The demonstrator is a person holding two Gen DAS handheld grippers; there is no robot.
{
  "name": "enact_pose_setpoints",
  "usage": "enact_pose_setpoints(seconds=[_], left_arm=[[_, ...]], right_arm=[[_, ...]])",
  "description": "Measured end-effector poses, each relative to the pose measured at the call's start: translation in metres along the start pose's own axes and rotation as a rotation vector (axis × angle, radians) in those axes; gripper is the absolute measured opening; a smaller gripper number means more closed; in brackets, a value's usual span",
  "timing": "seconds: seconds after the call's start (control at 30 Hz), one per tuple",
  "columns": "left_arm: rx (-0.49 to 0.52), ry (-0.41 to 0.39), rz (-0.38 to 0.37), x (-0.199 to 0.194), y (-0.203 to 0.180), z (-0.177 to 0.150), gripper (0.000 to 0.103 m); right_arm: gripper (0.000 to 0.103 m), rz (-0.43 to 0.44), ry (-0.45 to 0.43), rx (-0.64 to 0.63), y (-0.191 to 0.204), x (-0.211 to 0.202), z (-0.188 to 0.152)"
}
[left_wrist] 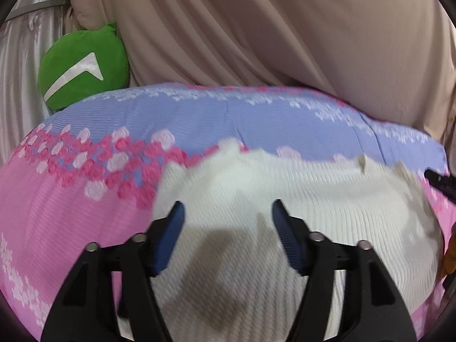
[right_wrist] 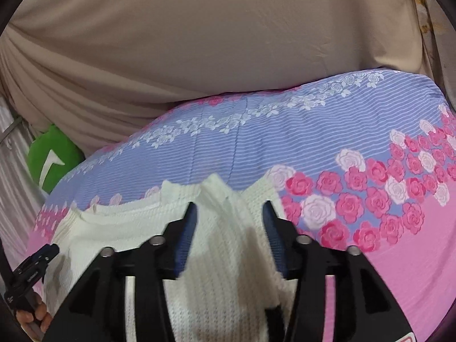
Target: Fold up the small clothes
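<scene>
No words or numbers can be read anywhere; the only sign is a white arrowhead shape on the round green plush cushion [left_wrist: 82, 68], which points to the right in the left wrist view; tiny white print sits on the black gripper [right_wrist: 31, 273] at the left edge of the right wrist view, too small to read.

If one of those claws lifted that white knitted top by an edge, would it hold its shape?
Probably not. The white knitted top lies rumpled with wavy edges, so it likely droops. Its ribbed knit looks stretchy and grippy rather than slippery. It looks light, lying on the flowered bedcover.
</scene>
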State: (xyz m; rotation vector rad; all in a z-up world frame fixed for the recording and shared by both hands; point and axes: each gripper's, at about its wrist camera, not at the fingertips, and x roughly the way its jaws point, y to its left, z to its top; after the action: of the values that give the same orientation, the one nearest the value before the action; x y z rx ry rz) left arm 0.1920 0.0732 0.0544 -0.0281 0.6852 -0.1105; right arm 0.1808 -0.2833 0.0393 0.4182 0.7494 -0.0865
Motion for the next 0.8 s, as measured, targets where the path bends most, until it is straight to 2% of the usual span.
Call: enact_pose_setpoints(seconds=[0.07, 0.13, 0.17, 0.2, 0.23, 0.27, 0.33, 0.37, 0.43, 0.47, 0.53, 0.6, 0.67, 0.73, 0.77, 0.8], left_arm=[[-0.029, 0.027, 0.007, 0.019, 0.011, 0.015, 0.068], [-0.067, 0.085, -0.029, 0.044, 0.025, 0.023, 0.068], [-0.086, 0.124, -0.039, 0.059, 0.031, 0.025, 0.067], [-0.094, 0.131, -0.009, 0.069, 0.032, 0.024, 0.06], [-0.079, 0.116, 0.027, 0.071, 0.029, 0.025, 0.055], [-0.065, 0.096, 0.047, 0.069, 0.026, 0.024, 0.05], [-0.067, 0.071, 0.056, 0.067, 0.026, 0.023, 0.046], [-0.073, 0.075, 0.063, 0.07, 0.029, 0.021, 0.046], [-0.082, 0.08, 0.061, 0.072, 0.033, 0.019, 0.047], [-0.082, 0.079, 0.057, 0.072, 0.034, 0.019, 0.047], [-0.069, 0.079, 0.065, 0.073, 0.032, 0.018, 0.05], [-0.043, 0.085, 0.067, 0.074, 0.027, 0.017, 0.066], [-0.026, 0.086, 0.076, 0.075, 0.024, 0.017, 0.075], [-0.042, 0.081, 0.101, 0.073, 0.027, 0.016, 0.078], [-0.059, 0.076, 0.108, 0.071, 0.03, 0.016, 0.078], [-0.095, 0.07, 0.097, 0.065, 0.036, 0.014, 0.078]], right_arm=[[0.058, 0.02, 0.041, 0.02, -0.001, 0.015, 0.004], [0.059, 0.031, 0.097, 0.015, 0.002, 0.034, 0.004], [0.055, 0.01, 0.13, -0.009, 0.005, 0.044, 0.003], [0.032, -0.016, 0.114, -0.039, 0.01, 0.043, 0.004], [0.009, 0.001, 0.097, -0.055, 0.014, 0.038, 0.005], [0.008, 0.036, 0.045, -0.043, 0.014, 0.026, 0.007], [0.007, 0.023, -0.018, -0.017, 0.01, 0.014, 0.012], [0.007, 0.007, -0.001, 0.003, 0.004, 0.02, 0.013], [0.007, -0.005, 0.088, 0.047, -0.01, 0.044, 0.006], [0.006, 0.012, 0.087, 0.065, -0.012, 0.045, 0.004], [0.006, -0.009, 0.087, 0.037, -0.007, 0.043, 0.006], [0.007, -0.034, 0.089, -0.006, 0.0, 0.045, 0.006], [0.009, -0.046, 0.075, -0.02, 0.003, 0.044, 0.004], [0.009, -0.042, 0.007, -0.002, -0.001, 0.03, 0.003], [0.01, -0.059, -0.059, 0.013, -0.003, 0.014, 0.003], [0.014, -0.061, -0.104, 0.01, -0.002, 0.0, 0.003]])
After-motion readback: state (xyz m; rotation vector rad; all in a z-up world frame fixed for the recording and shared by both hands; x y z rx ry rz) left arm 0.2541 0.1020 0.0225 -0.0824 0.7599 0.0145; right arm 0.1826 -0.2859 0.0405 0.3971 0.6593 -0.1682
